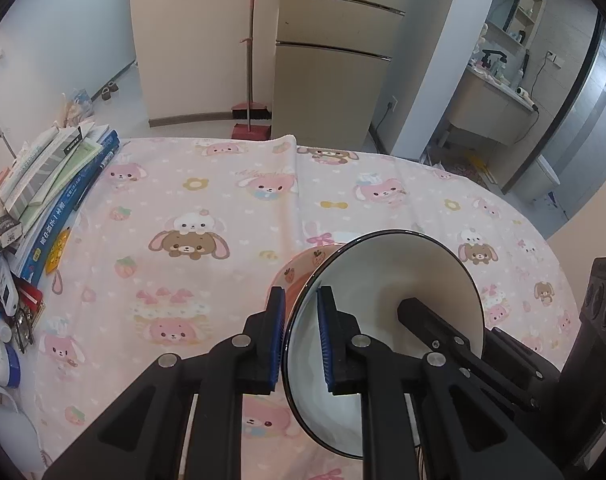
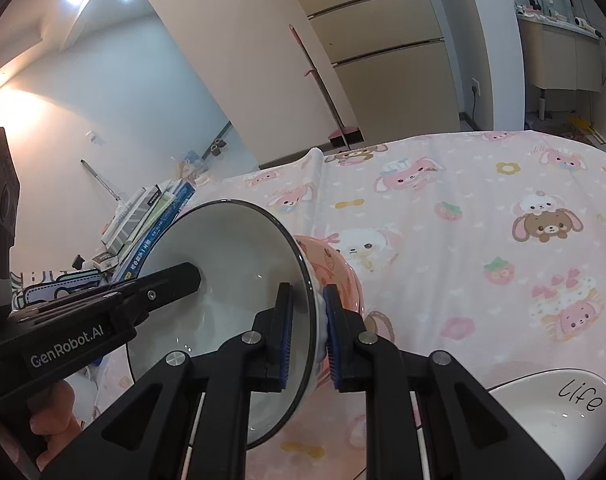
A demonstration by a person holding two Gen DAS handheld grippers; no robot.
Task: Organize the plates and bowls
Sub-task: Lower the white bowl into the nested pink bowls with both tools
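A white bowl (image 1: pixel 383 280) (image 2: pixel 231 248) with a dark rim is held tilted on edge, its inside facing both cameras. My left gripper (image 1: pixel 301 292) is shut on its left rim, one pad inside and one outside. My right gripper (image 2: pixel 307 288) is shut on the opposite rim in the same way. Each gripper shows one finger (image 1: pixel 427 320) (image 2: pixel 175 276) inside the bowl in the other wrist view. A pink strawberry-print bowl (image 1: pixel 297 276) (image 2: pixel 339 268) sits on the cloth right behind and under the white one. I cannot tell whether they touch.
A pink cartoon tablecloth (image 1: pixel 183 200) covers the table. Books (image 1: pixel 63 176) and small items are stacked along its left edge. A white bowl marked "life" (image 2: pixel 563 400) lies at the near right. A hand (image 2: pixel 51 420) holds the left gripper. Beyond the table stand a fridge (image 1: pixel 331 80) and a broom (image 1: pixel 249 112).
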